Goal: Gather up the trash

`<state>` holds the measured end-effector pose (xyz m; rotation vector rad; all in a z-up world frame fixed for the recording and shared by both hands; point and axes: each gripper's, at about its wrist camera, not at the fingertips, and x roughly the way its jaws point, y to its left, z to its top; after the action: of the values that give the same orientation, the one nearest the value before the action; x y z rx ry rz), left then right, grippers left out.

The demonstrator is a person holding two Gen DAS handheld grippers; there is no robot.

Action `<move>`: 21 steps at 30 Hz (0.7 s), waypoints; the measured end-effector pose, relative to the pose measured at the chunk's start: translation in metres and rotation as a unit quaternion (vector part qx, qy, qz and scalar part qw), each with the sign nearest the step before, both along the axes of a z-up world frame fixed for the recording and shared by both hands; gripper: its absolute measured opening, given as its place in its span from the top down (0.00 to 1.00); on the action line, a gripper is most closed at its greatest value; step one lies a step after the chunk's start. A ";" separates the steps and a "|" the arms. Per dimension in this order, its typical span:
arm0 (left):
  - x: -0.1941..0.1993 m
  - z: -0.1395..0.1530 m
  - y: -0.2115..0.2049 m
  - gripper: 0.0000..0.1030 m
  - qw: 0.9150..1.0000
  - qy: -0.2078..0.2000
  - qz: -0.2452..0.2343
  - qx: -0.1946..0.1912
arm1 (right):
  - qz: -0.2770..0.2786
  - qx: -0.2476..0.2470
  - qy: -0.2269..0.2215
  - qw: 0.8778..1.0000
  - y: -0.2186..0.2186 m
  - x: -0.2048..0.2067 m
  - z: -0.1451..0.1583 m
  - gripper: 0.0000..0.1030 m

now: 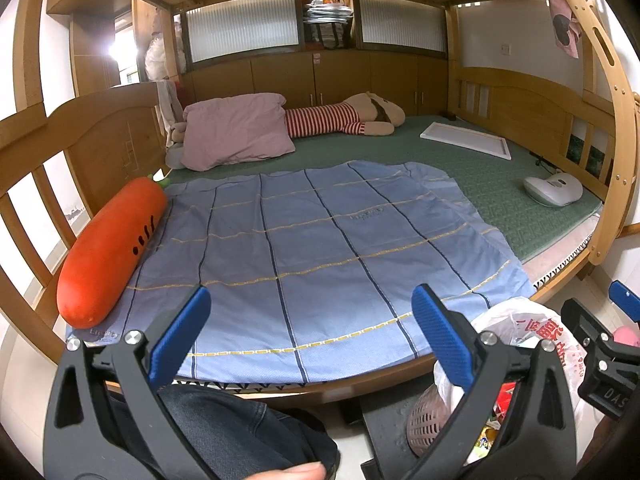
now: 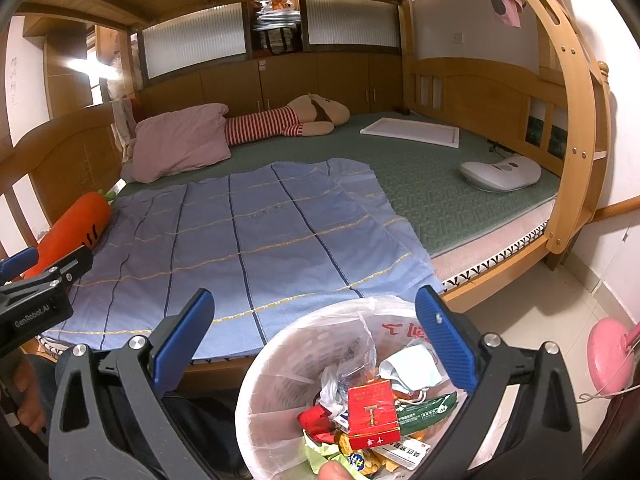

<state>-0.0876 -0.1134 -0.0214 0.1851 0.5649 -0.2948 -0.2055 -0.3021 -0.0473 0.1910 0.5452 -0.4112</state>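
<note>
Right wrist view looks down on a round white trash basket lined with a thin plastic bag, standing on the floor just beside the foot of the bed. It holds a red cigarette pack, a pale blue face mask, a green wrapper and other crumpled packets. The right gripper hangs above the basket with its blue pads spread wide and nothing between them. In the left wrist view the left gripper is likewise released and empty, over the near edge of the bed, while the basket sits low to its right, its bag printed with red characters. A blue checked sheet lies flat across the near part of the green mattress. An orange carrot pillow rests along the left rail, touching the sheet's edge. Farther back lie a pink pillow, a striped plush toy, a white frame and a white device.
</note>
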 end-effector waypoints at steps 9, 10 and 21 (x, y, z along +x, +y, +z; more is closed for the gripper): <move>-0.001 0.000 -0.002 0.03 1.000 0.001 0.001 -0.001 | -0.002 0.000 0.002 1.000 0.001 0.001 -0.001 0.05; -0.001 0.000 -0.002 0.03 1.000 0.000 0.001 -0.001 | -0.001 0.000 0.002 1.000 0.000 0.000 -0.001 0.05; -0.001 0.000 -0.003 0.03 1.000 0.001 0.001 -0.001 | -0.001 0.000 0.002 1.000 0.001 0.000 -0.001 0.05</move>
<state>-0.0885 -0.1159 -0.0213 0.1828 0.5662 -0.2939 -0.2051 -0.3011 -0.0487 0.1909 0.5496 -0.4145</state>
